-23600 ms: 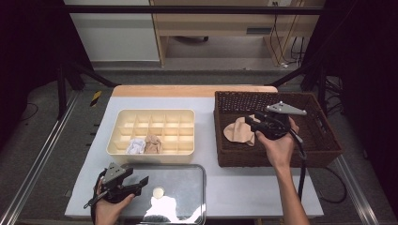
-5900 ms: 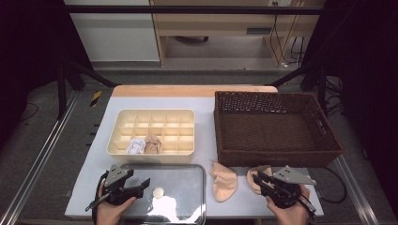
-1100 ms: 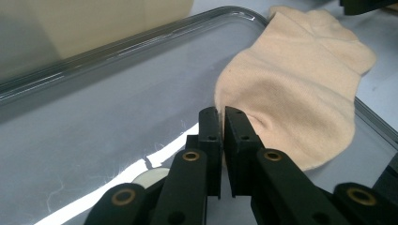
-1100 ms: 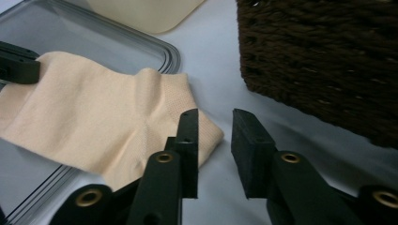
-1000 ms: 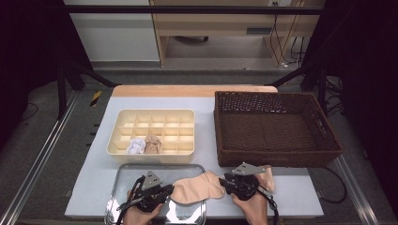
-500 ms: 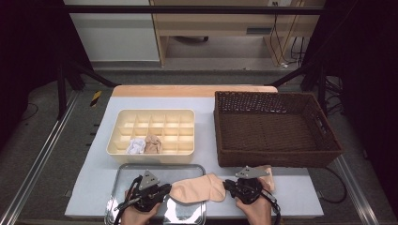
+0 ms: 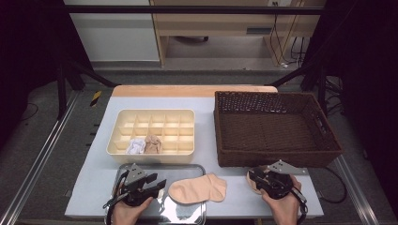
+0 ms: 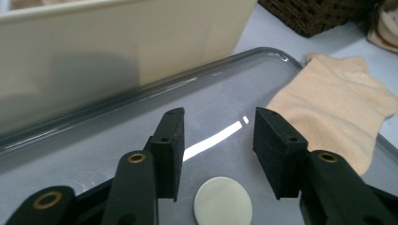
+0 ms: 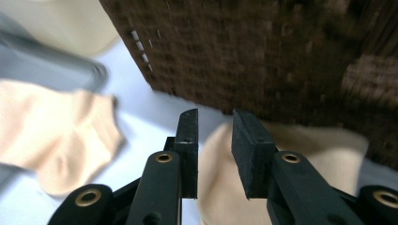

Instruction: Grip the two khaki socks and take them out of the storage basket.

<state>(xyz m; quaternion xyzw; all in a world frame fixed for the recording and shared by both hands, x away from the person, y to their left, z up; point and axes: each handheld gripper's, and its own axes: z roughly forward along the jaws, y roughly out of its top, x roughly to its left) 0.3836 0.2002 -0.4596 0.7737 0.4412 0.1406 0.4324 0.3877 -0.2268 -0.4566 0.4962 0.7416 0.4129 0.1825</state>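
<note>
A flat beige sock (image 7: 197, 189) lies half on the metal tray (image 7: 141, 168) and half on the table. My left gripper (image 7: 158, 187) sits just left of the sock's toe end. Its jaws have just been opening and stand apart with nothing between them (image 8: 218, 117); the sock (image 8: 333, 112) is off to their right. A second beige sock (image 7: 252, 186) lies in front of the brown wicker basket (image 7: 277, 126). Over this sock (image 9: 319, 145) hovers my right gripper (image 7: 256, 177). Its jaws (image 9: 215, 115) have just been opening a little, leaving a narrow empty gap.
A cream compartment box (image 7: 152, 115) behind the tray holds a white bundle (image 7: 136, 146) and a rolled beige sock (image 7: 152, 144). A small white disc (image 8: 223, 206) lies on the tray under my left jaws. The wicker wall (image 9: 281, 56) stands close ahead of the right gripper.
Both grippers held the sock stretched between them; now it lies loose and flat. The left gripper has let go and drawn back left. The right gripper has moved right, over the second sock.
</note>
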